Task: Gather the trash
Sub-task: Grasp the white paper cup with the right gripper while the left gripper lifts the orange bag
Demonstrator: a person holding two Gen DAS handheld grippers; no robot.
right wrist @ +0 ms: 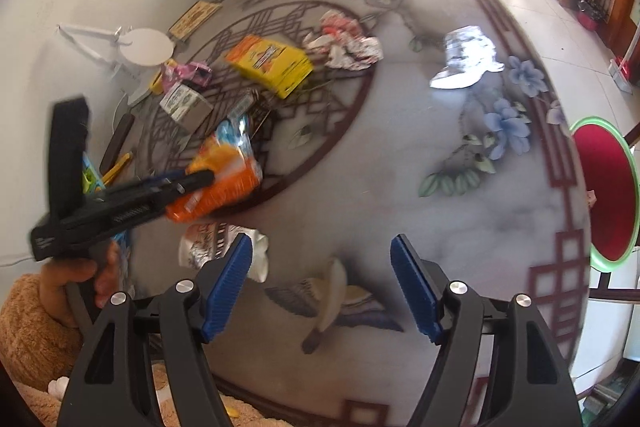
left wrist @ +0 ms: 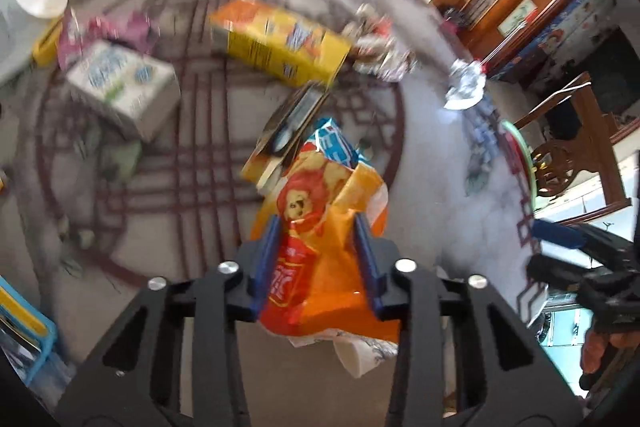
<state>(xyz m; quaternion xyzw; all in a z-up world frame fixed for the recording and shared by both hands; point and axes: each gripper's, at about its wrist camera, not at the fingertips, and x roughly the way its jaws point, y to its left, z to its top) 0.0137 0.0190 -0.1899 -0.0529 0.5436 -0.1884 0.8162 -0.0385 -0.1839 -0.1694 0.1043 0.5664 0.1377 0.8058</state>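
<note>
Your left gripper (left wrist: pixel 316 223) was pinching an orange snack bag (left wrist: pixel 320 227) between its two blue pads, the bag printed with a cartoon lion and crumpled at the grip. In the right wrist view the same bag (right wrist: pixel 224 183) hung from that gripper (right wrist: pixel 200 181) above the patterned table (right wrist: pixel 400 167). Your left hand (right wrist: pixel 76 279) showed below it, gripping the handle.

Your right gripper (right wrist: pixel 322 263) was spread wide, with nothing between its blue pads (right wrist: pixel 228 283). Just beside its left pad lay a crumpled white wrapper (right wrist: pixel 212 251) on the table.

Ahead of your left gripper, beyond the bag, lay a flattened dark carton (left wrist: pixel 288 127), then a yellow box (left wrist: pixel 280 43). To the left of that box sat a white and green carton (left wrist: pixel 124 87), with a pink wrapper (left wrist: pixel 108 31) just behind it. To the right of the yellow box lay a crumpled red and white wrapper (left wrist: pixel 380 47), and farther right a silver foil piece (left wrist: pixel 466 83). The left wrist view was blurred.
</note>
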